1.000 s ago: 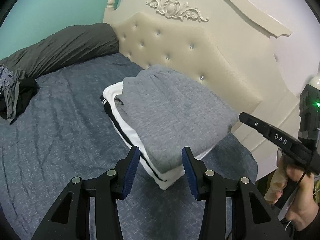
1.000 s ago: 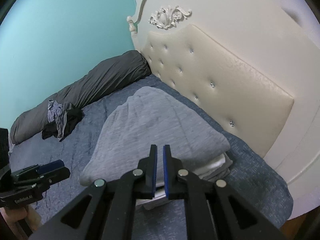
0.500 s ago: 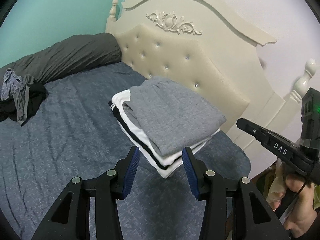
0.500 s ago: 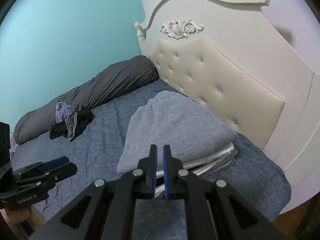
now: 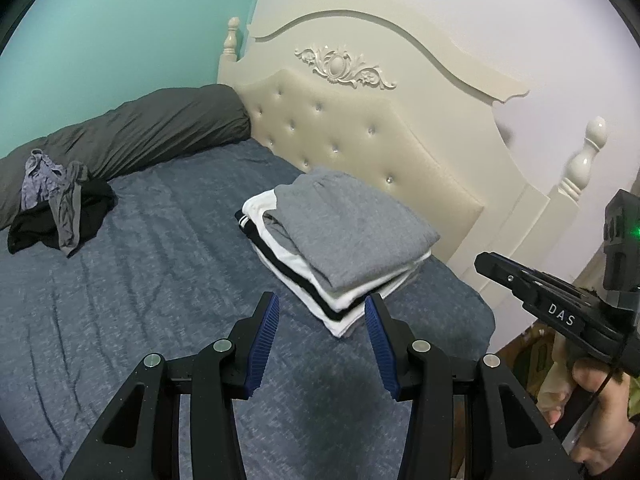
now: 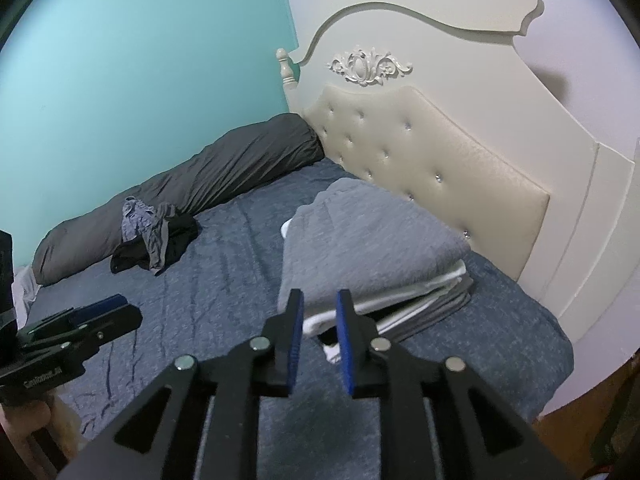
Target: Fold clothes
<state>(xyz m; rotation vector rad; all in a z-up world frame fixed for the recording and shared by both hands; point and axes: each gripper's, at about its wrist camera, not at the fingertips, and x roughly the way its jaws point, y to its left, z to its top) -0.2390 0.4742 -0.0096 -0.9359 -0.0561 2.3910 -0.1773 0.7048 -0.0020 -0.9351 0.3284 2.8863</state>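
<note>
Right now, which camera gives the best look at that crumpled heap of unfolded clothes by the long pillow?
The left wrist view: the unfolded pile lies unobstructed, its purple, grey and black pieces distinct. The right wrist view shows the same pile smaller, farther off.

A bed covered by a blue-grey sheet (image 5: 160, 300) is seen, with a cream headboard (image 5: 360, 128) tufted and topped by a carved ornament (image 5: 344, 66). A turquoise wall (image 6: 140, 60) is found at the far left, a pale wall (image 5: 520, 20) behind the headboard. A dark grey bolster (image 5: 152, 136) is laid along the turquoise wall.
</note>
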